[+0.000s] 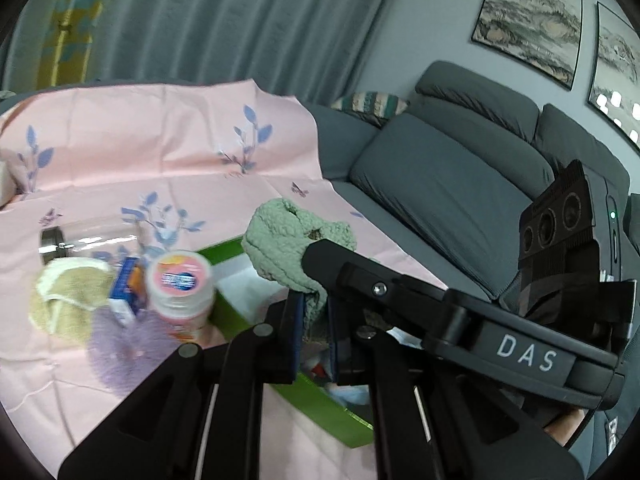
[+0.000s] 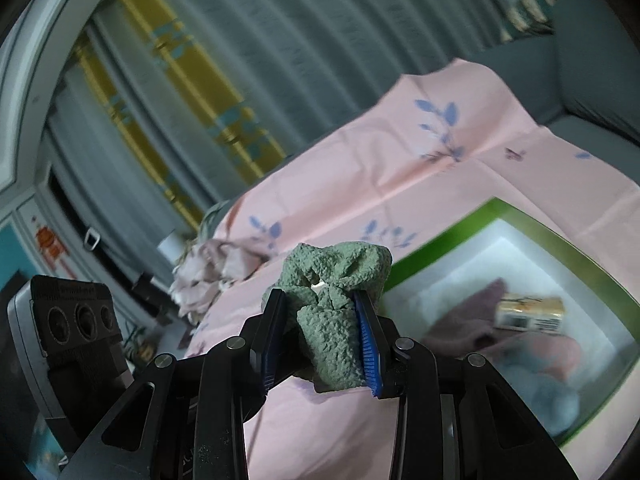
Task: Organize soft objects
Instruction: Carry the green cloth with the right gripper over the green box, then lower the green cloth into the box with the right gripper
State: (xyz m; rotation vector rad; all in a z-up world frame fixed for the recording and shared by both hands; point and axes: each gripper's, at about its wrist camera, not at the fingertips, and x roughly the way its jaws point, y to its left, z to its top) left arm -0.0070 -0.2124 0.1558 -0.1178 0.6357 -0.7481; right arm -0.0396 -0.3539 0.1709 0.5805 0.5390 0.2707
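Observation:
A green fluffy cloth (image 2: 332,312) is pinched between the blue pads of my right gripper (image 2: 320,308), held above the pink floral sheet (image 2: 400,168), left of the green-rimmed box (image 2: 592,264). The box holds a mauve cloth (image 2: 468,312), a light blue cloth (image 2: 560,392) and a small carton (image 2: 528,314). In the left wrist view the same green cloth (image 1: 288,244) hangs in front of my left gripper (image 1: 314,320), whose jaws stand apart around its lower end, above the box (image 1: 320,412). The right gripper's body (image 1: 440,312) crosses that view.
On the sheet left of the box lie a beige cloth (image 1: 68,296), a purple cloth (image 1: 120,352), a pink-lidded jar (image 1: 180,284), a blue carton (image 1: 128,292) and a clear glass jar (image 1: 84,240). A grey sofa (image 1: 460,184) stands right. A crumpled pink cloth (image 2: 212,276) lies at the sheet's far left.

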